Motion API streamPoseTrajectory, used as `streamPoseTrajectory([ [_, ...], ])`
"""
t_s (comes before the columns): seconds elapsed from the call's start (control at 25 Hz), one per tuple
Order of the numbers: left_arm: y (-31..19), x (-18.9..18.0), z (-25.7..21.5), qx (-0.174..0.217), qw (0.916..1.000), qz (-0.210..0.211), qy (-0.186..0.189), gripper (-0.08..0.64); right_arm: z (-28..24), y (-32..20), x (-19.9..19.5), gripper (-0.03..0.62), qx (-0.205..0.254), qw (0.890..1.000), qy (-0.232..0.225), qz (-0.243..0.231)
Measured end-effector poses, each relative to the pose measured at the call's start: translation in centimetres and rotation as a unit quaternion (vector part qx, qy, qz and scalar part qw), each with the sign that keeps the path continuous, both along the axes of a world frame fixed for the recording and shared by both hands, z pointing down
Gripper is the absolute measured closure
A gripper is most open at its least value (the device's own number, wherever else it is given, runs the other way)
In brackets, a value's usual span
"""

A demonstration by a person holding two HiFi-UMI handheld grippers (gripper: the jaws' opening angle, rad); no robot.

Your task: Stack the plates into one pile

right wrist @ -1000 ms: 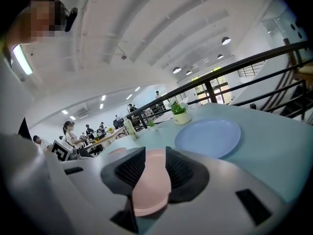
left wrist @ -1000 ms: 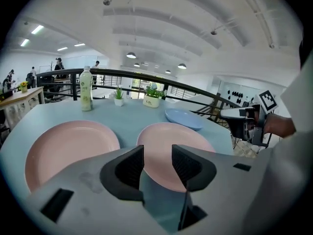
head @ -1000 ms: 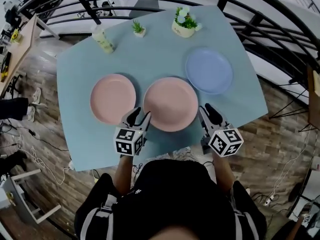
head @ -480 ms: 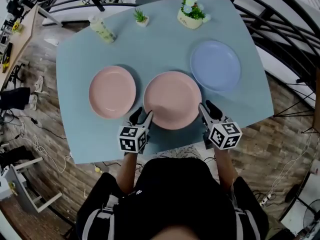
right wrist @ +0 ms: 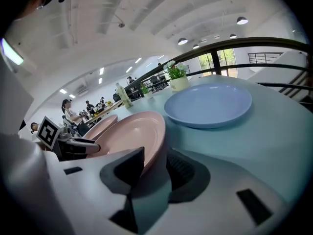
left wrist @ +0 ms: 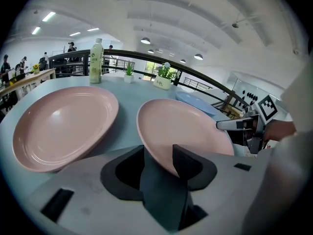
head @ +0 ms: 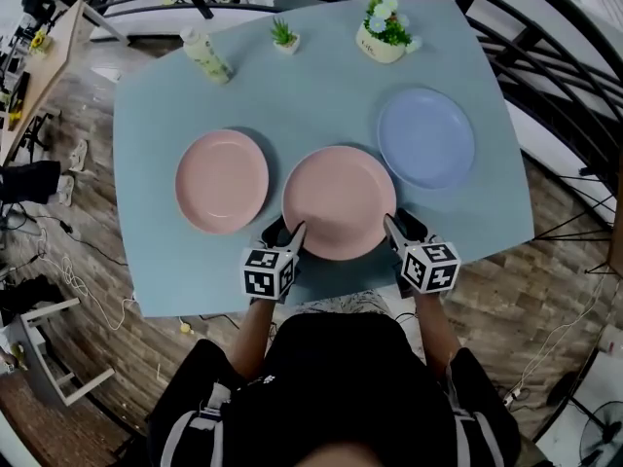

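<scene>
Found three plates lying singly on the pale blue table, none stacked. Noted the left pink plate, the middle pink plate just beside it without touching, and the blue plate farther back on the right, near the middle one's rim. Saw all three flat on the tabletop.

Found the left gripper at the near-left edge of the middle pink plate, pointing forward and down. Read its claw in the left gripper view as spread — one jaw over the plate's inner surface, the other outside it, the rim lying in the gap. Could not make out either pad pressing on the plate.

Found the right gripper mirrored at the near-right edge of the same plate. Read its claw likewise as spread, the rim running between the jaws — one jaw above the pink surface, the other beyond the edge on the blue plate's side. Saw no squeeze there either.

Noted along the far edge of the table a bottle at the left, a small plant in the middle and a flower pot to its right, all well apart from the plates.
</scene>
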State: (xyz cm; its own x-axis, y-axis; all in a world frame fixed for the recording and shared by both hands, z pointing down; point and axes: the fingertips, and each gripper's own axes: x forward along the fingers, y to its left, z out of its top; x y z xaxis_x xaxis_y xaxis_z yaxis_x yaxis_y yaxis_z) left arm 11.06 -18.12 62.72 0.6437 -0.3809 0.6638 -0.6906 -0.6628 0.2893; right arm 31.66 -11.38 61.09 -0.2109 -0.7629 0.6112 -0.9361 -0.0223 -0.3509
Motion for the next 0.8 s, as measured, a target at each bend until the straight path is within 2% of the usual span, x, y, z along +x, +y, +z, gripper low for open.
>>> streamPoseTrajectory([
  [0.2,0.0,0.2,0.4,-0.014,0.9998,-0.014,0.003,0.391,0.1,-0.3,-0.4,0.480,-0.001,1.000,-0.007,-0.010],
  [0.44,0.0,0.2,0.1,-0.022,0.9991,-0.032,0.014,0.396,-0.2,-0.2,-0.4,0.494,0.003,1.000,-0.027,0.000],
  [0.8,-0.9,-0.7,-2.4,0.003,0.9975,-0.066,0.024,0.399,-2.2,-1.5,-1.0,0.495,0.027,0.998,-0.053,-0.013],
])
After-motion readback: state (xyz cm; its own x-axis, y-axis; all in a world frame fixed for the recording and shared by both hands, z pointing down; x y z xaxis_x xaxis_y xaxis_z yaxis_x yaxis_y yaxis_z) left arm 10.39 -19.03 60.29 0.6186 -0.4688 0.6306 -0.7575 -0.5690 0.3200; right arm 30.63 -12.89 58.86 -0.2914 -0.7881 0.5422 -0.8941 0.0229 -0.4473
